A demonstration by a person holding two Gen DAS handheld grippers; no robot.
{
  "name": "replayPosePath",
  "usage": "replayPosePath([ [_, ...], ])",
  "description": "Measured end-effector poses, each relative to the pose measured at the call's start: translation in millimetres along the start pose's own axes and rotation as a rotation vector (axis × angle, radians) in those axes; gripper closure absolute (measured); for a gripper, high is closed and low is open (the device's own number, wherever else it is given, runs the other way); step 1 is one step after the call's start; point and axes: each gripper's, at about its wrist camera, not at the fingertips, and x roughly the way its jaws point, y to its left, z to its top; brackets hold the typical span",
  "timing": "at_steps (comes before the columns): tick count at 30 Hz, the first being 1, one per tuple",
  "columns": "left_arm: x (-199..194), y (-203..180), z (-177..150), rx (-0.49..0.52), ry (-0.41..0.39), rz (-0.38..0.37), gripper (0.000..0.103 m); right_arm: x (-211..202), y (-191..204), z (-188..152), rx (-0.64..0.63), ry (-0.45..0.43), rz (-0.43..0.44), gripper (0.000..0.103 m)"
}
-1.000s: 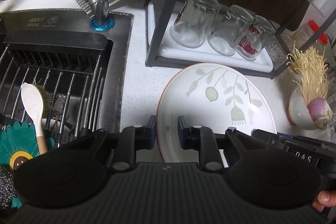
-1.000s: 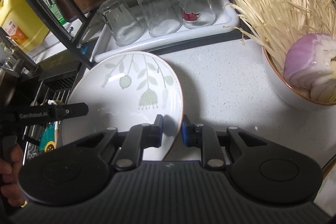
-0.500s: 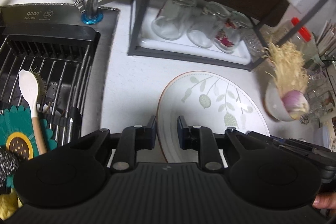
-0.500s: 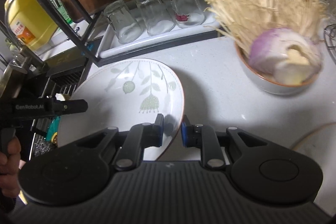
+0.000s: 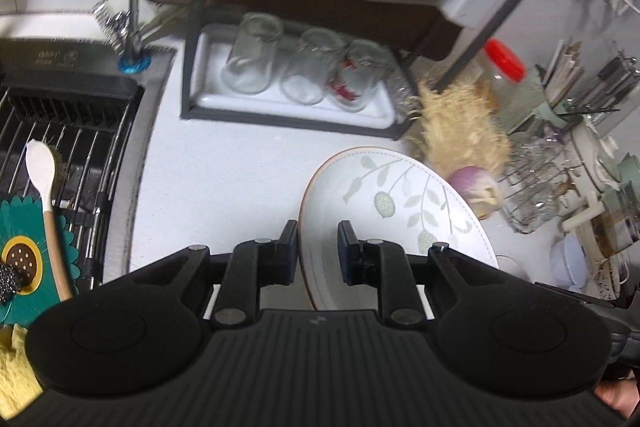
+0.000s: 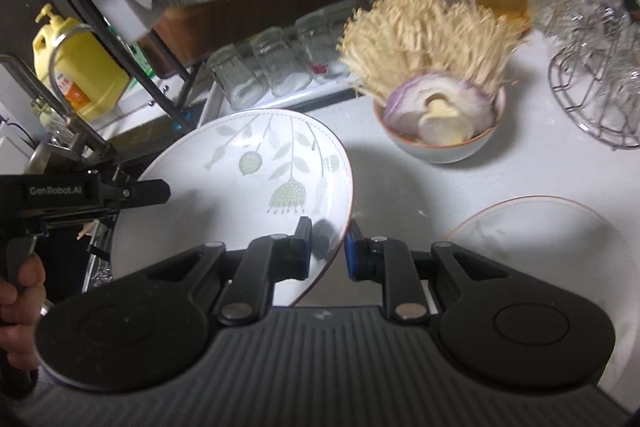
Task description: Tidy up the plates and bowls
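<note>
A: Right wrist view first: the right gripper [image 6: 327,245] is clamped on the rim of the leaf plate [image 6: 240,179] at 6 o'clock, and the left gripper [image 6: 160,191] bites the opposite edge at 9 o'clock.

B: Why two holds?

A: I judge the plate is wide and slippery, so both sides carry it above the counter [image 6: 532,167]. At 3 o'clock lies a second plate [image 6: 540,227], probably the target.

B: What is unclear?

A: That plate is cut off by the gripper body. Farther, at 1 o'clock, the bowl [image 6: 440,151] is clear, but the glasses [image 6: 260,75] are blurred.
</note>
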Motion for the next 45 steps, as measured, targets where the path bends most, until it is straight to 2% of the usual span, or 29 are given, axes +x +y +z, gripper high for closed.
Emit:
replayPosePath([
  [12, -20.5, -53.1, -11.5, 0.026, -0.027, -0.070, 0.080, -61.3, -22.8, -6.9, -0.001, -0.092, -0.032, 0.083],
  [24, -22.6, -96.5, -22.2, 0.085, -0.020, -0.095, 0.080, -94.0, -50.3, -19.2, 0.037, -0.135, -0.052, 0.083],
  [32, -6.4, -126.6, -39.4, 0.109, 0.025, -0.103, 0.080, -110.0, -76.4, -37.2, 0.074, -0.134, -0.099, 0.083],
  [38, 15.8, -146.4, -54.7, 0.113, 0.092, -0.126, 0.080, -118.5, -100.1, -56.3, 0.117, -0.114, -0.138, 0.083],
  [45, 44.9, -171.3, -74.9, 0.193, 0.141, -0.108, 0.080, -120.7, -123.1, -72.1, 0.157, -0.082, -0.184, 0.083],
])
